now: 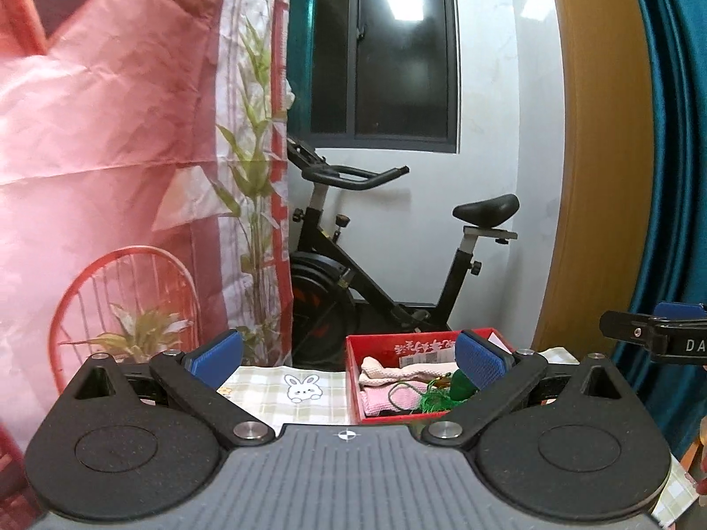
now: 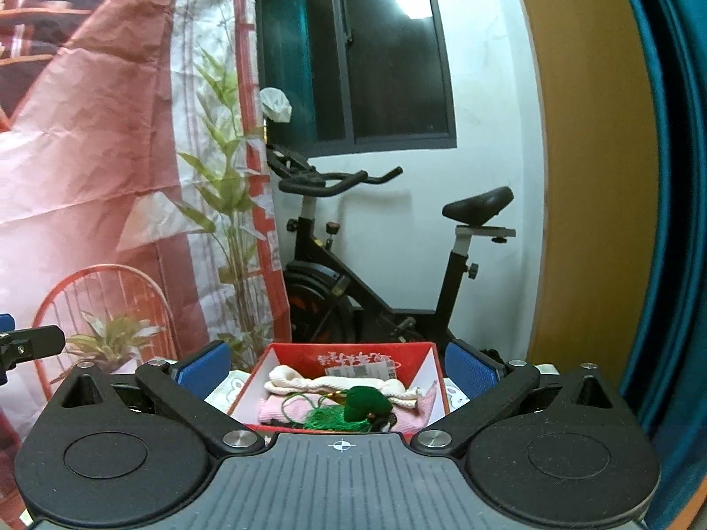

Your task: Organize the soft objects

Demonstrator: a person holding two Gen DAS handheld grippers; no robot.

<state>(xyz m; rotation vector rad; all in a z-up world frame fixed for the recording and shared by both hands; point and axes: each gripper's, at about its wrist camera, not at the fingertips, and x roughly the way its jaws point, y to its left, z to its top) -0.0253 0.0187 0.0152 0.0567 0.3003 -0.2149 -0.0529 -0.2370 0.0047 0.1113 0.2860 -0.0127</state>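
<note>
Both hand-held grippers are held level above the tabletop, each with its blue-padded fingers spread wide and nothing between them. Left hand-held gripper [image 1: 349, 355]: its fingers frame a checked tablecloth [image 1: 265, 391] printed with a white rabbit [image 1: 302, 386]; the red box [image 1: 353, 353] lies ahead and to the right, partly behind the right finger. Right hand-held gripper [image 2: 336, 360]: its fingers frame the same red box [image 2: 424, 353], which sits centred in this view, with its far inner wall bearing white printed characters and a paper label.

Contents of the box, right wrist view: a cream knitted piece [image 2: 305, 382] lies across the back; a folded pink cloth [image 2: 271, 410] lies beneath it toward the near side; a dark green stuffed ornament [image 2: 369, 404] with a bright green tassel [image 2: 327, 419] and a thin green cord rests on top of both.

Surroundings: a black exercise bike [image 2: 353, 282] stands behind the tabletop against a white wall below a dark window [image 2: 389, 48]; a printed red-and-white backdrop [image 2: 88, 132] showing bamboo hangs at left; a teal curtain [image 2: 671, 176] and a yellow panel stand at right. The tip of the other gripper enters each view at its edge.
</note>
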